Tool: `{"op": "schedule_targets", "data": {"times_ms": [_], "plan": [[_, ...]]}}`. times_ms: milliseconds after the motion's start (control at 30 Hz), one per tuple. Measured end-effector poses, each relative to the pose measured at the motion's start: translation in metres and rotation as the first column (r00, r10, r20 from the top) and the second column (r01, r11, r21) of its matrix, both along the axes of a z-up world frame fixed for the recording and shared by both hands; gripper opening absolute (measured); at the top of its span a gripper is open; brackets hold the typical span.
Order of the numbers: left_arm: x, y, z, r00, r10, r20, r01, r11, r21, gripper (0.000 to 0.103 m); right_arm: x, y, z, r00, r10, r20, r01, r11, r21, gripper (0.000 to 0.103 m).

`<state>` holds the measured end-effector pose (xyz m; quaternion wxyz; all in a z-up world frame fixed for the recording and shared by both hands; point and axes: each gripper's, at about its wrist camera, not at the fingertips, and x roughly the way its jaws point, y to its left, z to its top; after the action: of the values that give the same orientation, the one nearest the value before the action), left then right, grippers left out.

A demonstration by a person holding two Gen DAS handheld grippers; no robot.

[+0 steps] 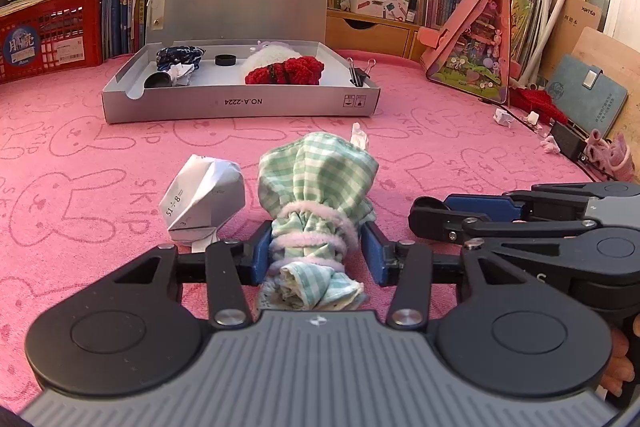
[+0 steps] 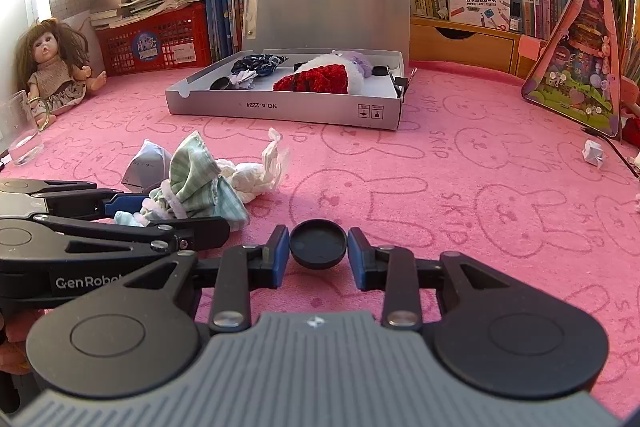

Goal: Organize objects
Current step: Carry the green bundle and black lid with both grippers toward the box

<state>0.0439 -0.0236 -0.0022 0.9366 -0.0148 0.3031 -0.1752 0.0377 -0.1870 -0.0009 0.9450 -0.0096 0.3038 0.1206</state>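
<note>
A green checked cloth bundle (image 1: 316, 183), tied with pink fuzzy wire, lies on the pink mat. My left gripper (image 1: 317, 233) is shut on its tied neck, one blue pad on each side. In the right wrist view a round black cap (image 2: 318, 245) sits on the mat, and my right gripper (image 2: 318, 233) is shut on it, with a pad against each edge. The open grey box (image 1: 240, 103) stands further back. It holds a red knitted piece (image 1: 286, 71), dark cloth, another black cap (image 1: 225, 60) and binder clips (image 1: 360, 73).
Crumpled paper (image 1: 204, 203) and a white tissue (image 2: 256, 175) lie beside the bundle. A doll (image 2: 56, 67) and a glass (image 2: 20, 131) are at the far left. On the right stands a pink triangular toy house (image 1: 472, 43). Books and red baskets line the back.
</note>
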Motion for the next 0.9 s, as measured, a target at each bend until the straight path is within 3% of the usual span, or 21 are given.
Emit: {"op": "schedule_targets", "data": {"times_ms": [67, 533, 900], "plan": [[-0.001, 0.0, 0.001, 1.0, 0.001, 0.002, -0.001, 1.0, -0.002, 0.046, 0.0, 0.001, 0.0, 1.0, 0.004, 0.002, -0.004, 1.0, 0.0, 0.039], [-0.009, 0.013, 0.034, 0.998, 0.012, 0.061, -0.01, 0.999, -0.042, 0.045, 0.004, -0.007, 0.013, 0.999, -0.022, 0.029, 0.022, 1.0, 0.007, 0.039], [0.024, 0.041, 0.079, 0.988, 0.09, 0.125, -0.081, 0.994, -0.073, 0.045, 0.028, -0.024, 0.037, 0.997, -0.068, 0.039, 0.067, 0.997, 0.039, 0.039]]}}
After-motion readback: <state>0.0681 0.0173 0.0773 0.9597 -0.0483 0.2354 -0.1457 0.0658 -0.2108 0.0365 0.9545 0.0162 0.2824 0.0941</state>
